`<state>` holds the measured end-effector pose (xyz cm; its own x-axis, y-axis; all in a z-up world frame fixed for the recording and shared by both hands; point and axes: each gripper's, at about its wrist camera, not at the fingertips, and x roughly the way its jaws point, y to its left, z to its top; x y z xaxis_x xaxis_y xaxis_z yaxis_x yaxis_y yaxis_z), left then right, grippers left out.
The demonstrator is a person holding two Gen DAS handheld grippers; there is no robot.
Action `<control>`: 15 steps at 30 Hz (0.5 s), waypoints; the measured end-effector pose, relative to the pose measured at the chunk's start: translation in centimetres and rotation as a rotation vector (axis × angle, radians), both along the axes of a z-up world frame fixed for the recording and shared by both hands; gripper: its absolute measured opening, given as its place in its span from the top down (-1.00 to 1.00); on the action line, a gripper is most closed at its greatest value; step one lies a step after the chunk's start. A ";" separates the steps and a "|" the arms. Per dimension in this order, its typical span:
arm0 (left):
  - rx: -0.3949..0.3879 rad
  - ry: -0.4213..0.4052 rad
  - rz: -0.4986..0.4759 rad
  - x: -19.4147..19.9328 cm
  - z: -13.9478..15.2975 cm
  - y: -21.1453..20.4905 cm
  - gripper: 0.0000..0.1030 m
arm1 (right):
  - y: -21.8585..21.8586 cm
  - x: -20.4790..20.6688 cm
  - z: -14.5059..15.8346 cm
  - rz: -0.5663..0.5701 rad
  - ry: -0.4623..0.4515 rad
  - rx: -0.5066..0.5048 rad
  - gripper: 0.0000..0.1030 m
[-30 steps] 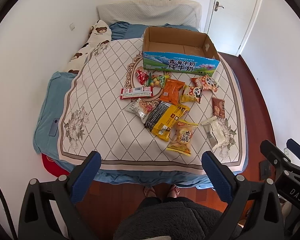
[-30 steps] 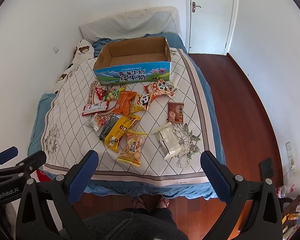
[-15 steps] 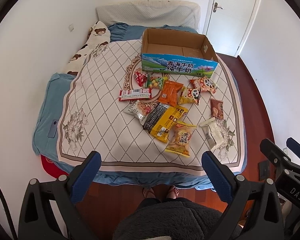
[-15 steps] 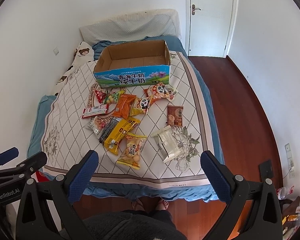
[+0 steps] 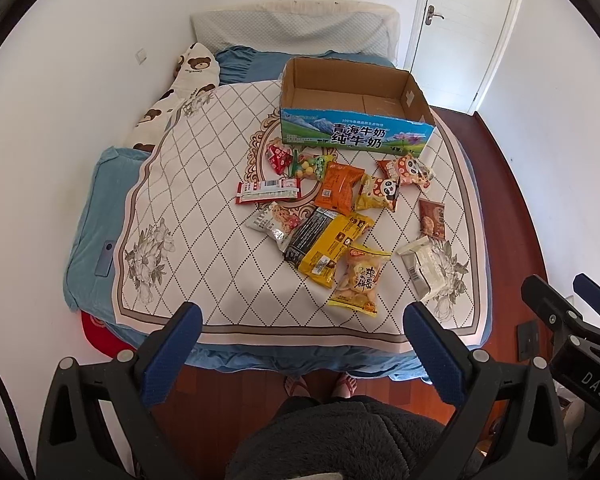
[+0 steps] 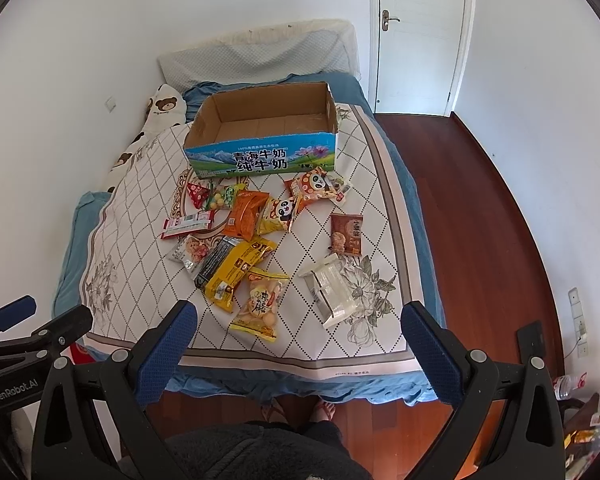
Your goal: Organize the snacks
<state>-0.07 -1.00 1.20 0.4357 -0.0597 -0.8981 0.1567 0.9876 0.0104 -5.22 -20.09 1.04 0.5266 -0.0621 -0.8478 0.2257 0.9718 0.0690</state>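
An empty cardboard milk box stands on the bed's patterned cover, towards the far end. In front of it lie several snack packets: an orange one, panda packets, a yellow-black pack, a yellow biscuit bag, a brown packet and a white packet. My left gripper and right gripper hang open above the bed's foot, each holding nothing.
The bed fills the room between the left wall and a wood floor on the right. A bear-print pillow lies at the head. A closed white door is behind. A person's feet stand at the bed's foot.
Both grippers have risen and tilted a little, so the bed and snacks sit lower and smaller in view. Nothing on the bed has moved.
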 end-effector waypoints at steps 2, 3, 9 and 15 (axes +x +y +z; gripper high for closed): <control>0.000 0.002 -0.001 0.0 0.0 0.0 -0.99 | -0.1 0.0 0.0 0.000 -0.001 0.003 -1.00; 0.001 0.001 -0.002 0.0 0.0 0.0 -0.99 | -0.1 0.0 0.0 -0.001 -0.001 0.002 -1.00; -0.003 0.008 0.000 0.0 0.0 0.1 -0.99 | -0.3 0.1 0.1 -0.002 -0.002 0.002 -1.00; -0.001 0.005 0.000 0.1 0.0 0.2 -0.99 | -0.3 0.1 0.1 -0.004 -0.003 0.002 -1.00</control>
<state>0.01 -0.82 1.22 0.4312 -0.0603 -0.9002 0.1563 0.9877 0.0087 -5.16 -20.34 1.10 0.5291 -0.0624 -0.8462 0.2289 0.9708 0.0715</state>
